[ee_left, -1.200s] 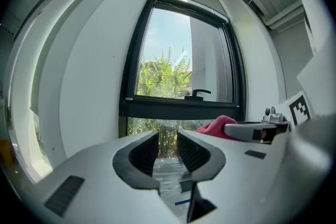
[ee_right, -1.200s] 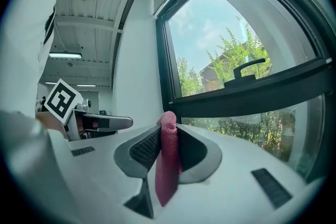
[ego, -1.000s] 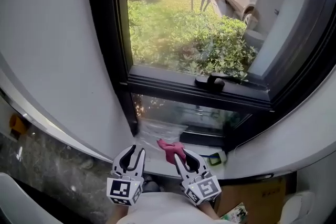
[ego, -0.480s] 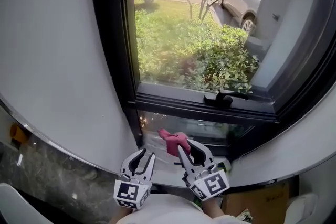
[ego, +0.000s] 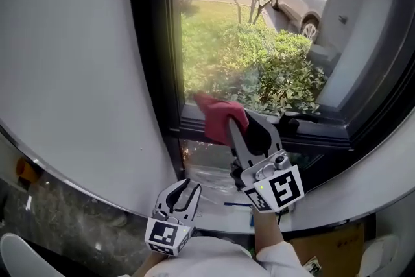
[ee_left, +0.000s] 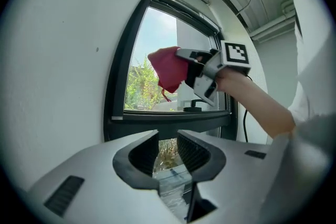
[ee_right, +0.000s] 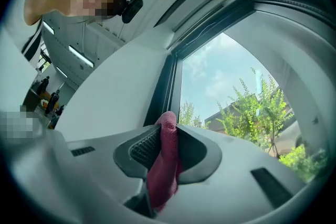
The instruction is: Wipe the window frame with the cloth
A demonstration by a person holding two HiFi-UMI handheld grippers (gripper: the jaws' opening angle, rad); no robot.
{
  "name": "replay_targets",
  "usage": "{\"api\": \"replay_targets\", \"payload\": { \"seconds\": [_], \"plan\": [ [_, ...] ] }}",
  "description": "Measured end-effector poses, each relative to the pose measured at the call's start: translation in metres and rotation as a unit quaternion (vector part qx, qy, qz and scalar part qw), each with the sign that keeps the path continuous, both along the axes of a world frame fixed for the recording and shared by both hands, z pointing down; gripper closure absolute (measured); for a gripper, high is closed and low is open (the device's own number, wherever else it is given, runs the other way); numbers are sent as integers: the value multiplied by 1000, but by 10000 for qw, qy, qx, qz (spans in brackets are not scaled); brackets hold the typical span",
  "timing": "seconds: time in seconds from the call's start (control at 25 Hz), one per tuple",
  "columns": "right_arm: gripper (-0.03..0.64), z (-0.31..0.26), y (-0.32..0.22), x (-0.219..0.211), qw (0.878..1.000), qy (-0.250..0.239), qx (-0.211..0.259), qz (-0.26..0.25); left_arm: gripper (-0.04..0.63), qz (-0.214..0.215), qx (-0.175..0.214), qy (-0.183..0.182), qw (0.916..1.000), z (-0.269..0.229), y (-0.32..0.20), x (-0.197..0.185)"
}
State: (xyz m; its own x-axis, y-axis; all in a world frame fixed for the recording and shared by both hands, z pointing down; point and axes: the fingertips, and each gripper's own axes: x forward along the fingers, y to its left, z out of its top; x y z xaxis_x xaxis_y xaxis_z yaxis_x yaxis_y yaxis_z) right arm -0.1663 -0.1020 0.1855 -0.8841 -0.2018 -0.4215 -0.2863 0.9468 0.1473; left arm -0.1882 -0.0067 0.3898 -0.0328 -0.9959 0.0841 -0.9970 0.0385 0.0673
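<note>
My right gripper (ego: 241, 121) is raised in front of the window and is shut on a red cloth (ego: 220, 115). The cloth bunches out past the fingertips, next to the black window frame's left upright (ego: 155, 61) and at the height of its cross bar (ego: 324, 134). In the right gripper view the cloth (ee_right: 164, 165) fills the gap between the pads of that gripper (ee_right: 168, 136). My left gripper (ego: 184, 190) hangs low by the sill, its jaws a narrow gap apart with nothing between them (ee_left: 168, 152). From there I see the cloth (ee_left: 167, 68) held up high.
A black window handle (ego: 295, 120) sits on the cross bar just right of the cloth. Clear plastic film (ego: 211, 188) covers the sill, with a small blue item (ego: 237, 204) on it. White wall (ego: 78, 74) curves at left. A cardboard box (ego: 331, 246) is below right.
My right gripper has lifted the red cloth from the sill up to the cross bar, close to the left upright. The left gripper has stayed low.
</note>
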Motion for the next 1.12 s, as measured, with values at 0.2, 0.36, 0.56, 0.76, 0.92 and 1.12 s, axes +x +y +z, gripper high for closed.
{"api": "replay_targets", "payload": {
  "seconds": [0.2,0.36,0.56,0.76,0.92,1.12],
  "plan": [
    [529,-49,-15,-32,9992,-349,176,-64,480,225,-59,108,9997,7,-3,7],
    [529,-78,-22,-46,9978,-620,210,-123,480,242,-64,161,9996,6,-2,6],
    [529,-115,-34,-53,9928,-1163,143,-234,480,170,-160,239,9994,12,0,1],
    [531,-165,-36,-60,9844,-1706,237,-359,480,158,-136,331,9992,14,3,0],
    [531,-188,-27,-83,9826,-1710,455,-573,480,148,-83,395,9991,11,4,-3],
    [529,-191,-25,-117,9863,-1455,487,-612,480,202,89,428,9988,0,5,-3]
  ]
}}
